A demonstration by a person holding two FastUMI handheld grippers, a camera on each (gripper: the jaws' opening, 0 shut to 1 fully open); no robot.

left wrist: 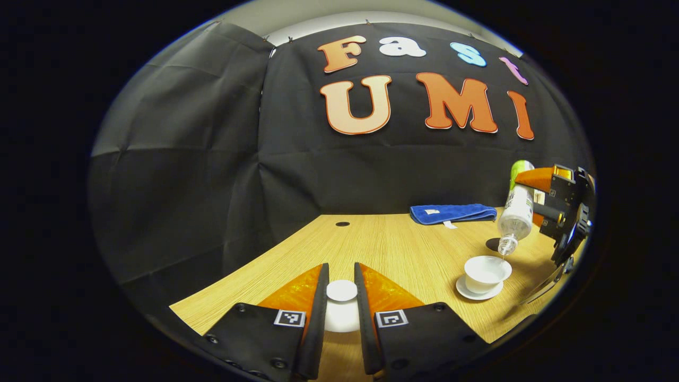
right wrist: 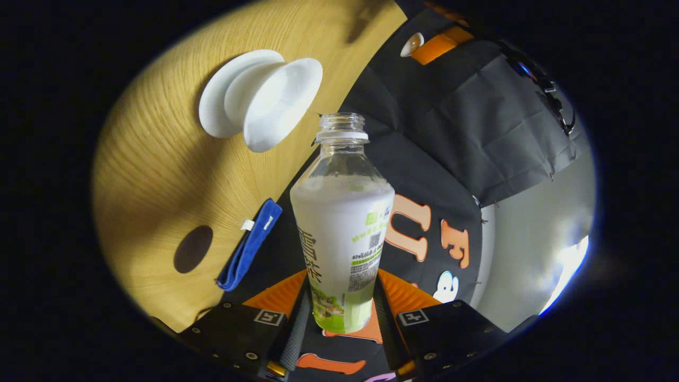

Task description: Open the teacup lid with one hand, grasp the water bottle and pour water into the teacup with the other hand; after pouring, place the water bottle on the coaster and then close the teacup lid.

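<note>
While the left hand-held gripper [left wrist: 342, 297] pinches the lid [left wrist: 341, 291], the right hand-held gripper [right wrist: 339, 313] clamps the tilted water bottle [right wrist: 342, 223] above the teacup [left wrist: 485, 273].

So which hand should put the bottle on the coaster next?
The right. Its fingers already grip the bottle, tipped over the cup, with the coaster just behind. The left gripper holds the lid.

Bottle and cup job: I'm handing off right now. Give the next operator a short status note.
Left gripper: shut on the lid, held over the table, away from the cup.
Right gripper: shut on the bottle, tilted neck-down over the cup, which sits on its saucer.
Done: lid off, bottle grasped, a thin stream entering the cup.
Left: finish pouring, stand the bottle on the dark coaster beside the blue cloth, put the lid back.
</note>
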